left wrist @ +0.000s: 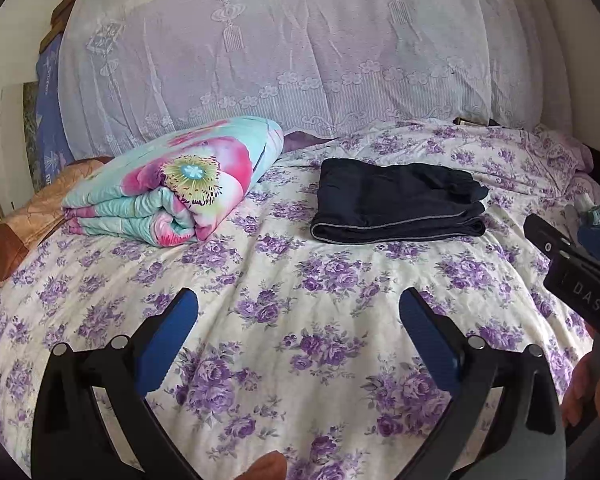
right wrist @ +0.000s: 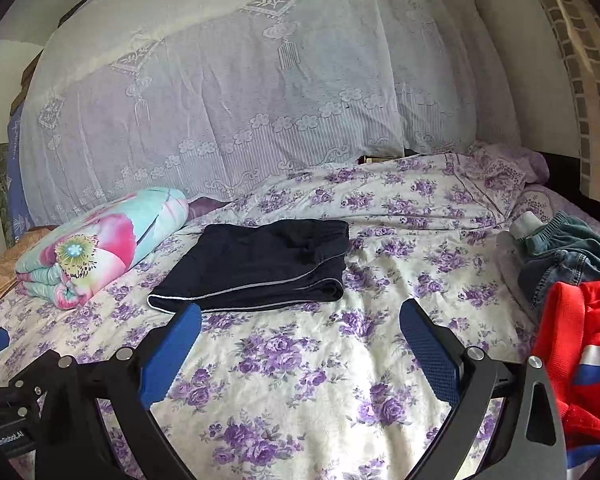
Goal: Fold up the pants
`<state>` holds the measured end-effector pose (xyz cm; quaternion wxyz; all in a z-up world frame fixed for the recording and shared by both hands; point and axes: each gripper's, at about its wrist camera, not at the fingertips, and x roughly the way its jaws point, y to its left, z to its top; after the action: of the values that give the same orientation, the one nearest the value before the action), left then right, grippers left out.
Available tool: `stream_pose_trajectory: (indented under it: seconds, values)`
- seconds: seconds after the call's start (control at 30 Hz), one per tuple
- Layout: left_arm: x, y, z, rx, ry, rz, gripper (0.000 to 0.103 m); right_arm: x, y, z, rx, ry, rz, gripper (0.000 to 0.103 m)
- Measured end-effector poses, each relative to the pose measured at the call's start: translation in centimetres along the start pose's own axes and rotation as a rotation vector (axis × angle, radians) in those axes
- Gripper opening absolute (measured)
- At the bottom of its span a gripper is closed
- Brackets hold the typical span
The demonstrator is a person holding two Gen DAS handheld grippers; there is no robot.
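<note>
At the left of both views we see a rolled quilt (left wrist: 172,184) on the bed (left wrist: 300,340), well apart from anything we need. At centre in the left view, centre-left in the right, lie the pants (left wrist: 396,200), dark navy, already folded into a flat packet with a grey-piped edge toward us. We judge the folding as done or nearly so.

Our left tongs (left wrist: 298,316) are spread wide and hold nothing, over bare sheet below the pants in the frame. Our right tongs (right wrist: 300,328) are likewise spread and empty, with the pants just above their left finger in the frame.

The risk now is undoing the work: if either finger catches that near piped edge, the top layer could drag and the packet could open. The soft, rumpled bed may also let the stack slump if pressed.

At the right of the right view sit jeans (right wrist: 568,252) and a red garment (right wrist: 580,340). The right tongs could snag the red one, which is close beside them.
</note>
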<state>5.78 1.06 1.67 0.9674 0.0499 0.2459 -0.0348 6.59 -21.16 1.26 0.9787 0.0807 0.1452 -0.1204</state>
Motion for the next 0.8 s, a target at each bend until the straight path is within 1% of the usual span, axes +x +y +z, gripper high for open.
stream_pose_trajectory:
  seconds: [0.1,0.27,0.33,0.8]
  values:
    - [0.0,0.2,0.1,-0.018,0.007,-0.019,0.098,-0.4,0.2,0.1,-0.005,-0.028,-0.007,0.100]
    - [-0.5,0.1,0.1,-0.018,-0.007,-0.018,0.098,-2.0,1.1,0.3,-0.048,-0.113,-0.018,0.100]
    - [-0.6,0.0,0.1,-0.015,-0.010,-0.019,0.098,-2.3,1.5,0.3,-0.069,-0.130,-0.017,0.100]
    - [-0.5,-0.5,0.0,0.001,-0.003,-0.023,0.098,-1.6,2.3,0.0,-0.110,-0.097,-0.009,0.100]
